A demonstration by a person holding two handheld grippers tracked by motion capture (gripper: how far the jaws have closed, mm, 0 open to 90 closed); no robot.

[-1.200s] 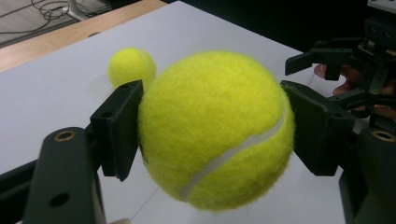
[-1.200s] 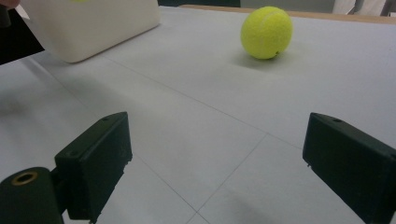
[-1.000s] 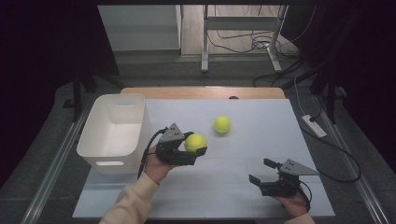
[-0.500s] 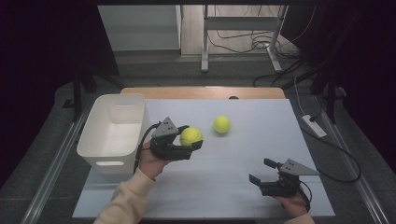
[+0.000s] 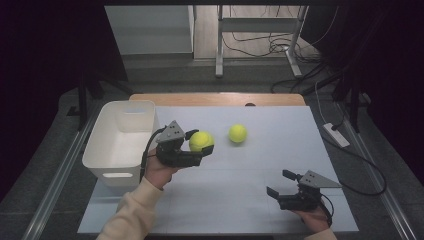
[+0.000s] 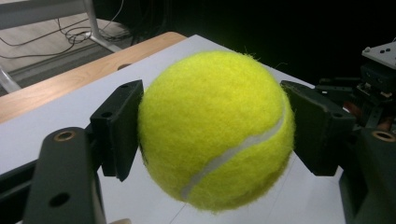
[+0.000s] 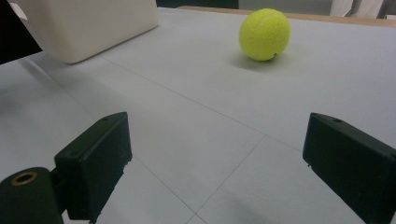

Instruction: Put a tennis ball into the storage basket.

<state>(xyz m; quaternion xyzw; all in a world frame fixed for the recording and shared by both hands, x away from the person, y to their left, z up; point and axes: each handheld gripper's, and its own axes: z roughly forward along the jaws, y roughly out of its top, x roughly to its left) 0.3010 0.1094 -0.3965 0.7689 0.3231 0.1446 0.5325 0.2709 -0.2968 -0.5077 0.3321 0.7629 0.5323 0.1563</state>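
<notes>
- At the far left of the white table point(image 5: 240, 200) stands the white bin point(image 5: 120, 137), its open top up. I see nothing inside it from the high view.
- Just right of the bin is my left gripper point(image 5: 200, 147). My left hand point(image 5: 157, 170) holds it above the table, with the jaws pointing to the right.
- The left jaws are closed on a yellow tennis ball point(image 6: 217, 128). In the left gripper view one black pad point(image 6: 119, 126) presses on each side of the ball, and the ball is lifted off the table surface.
- A second tennis ball point(image 5: 238, 133) lies on the table, a little to the right and farther than the held one. It is apart from both grippers.
- At the near right is my right gripper point(image 5: 280, 184), low over the table in my right hand point(image 5: 315, 220). Its jaws stand wide apart and hold nothing.
- In the right gripper view the second ball is far ahead between the open jaws, and a corner of the bin is at the far left.
</notes>
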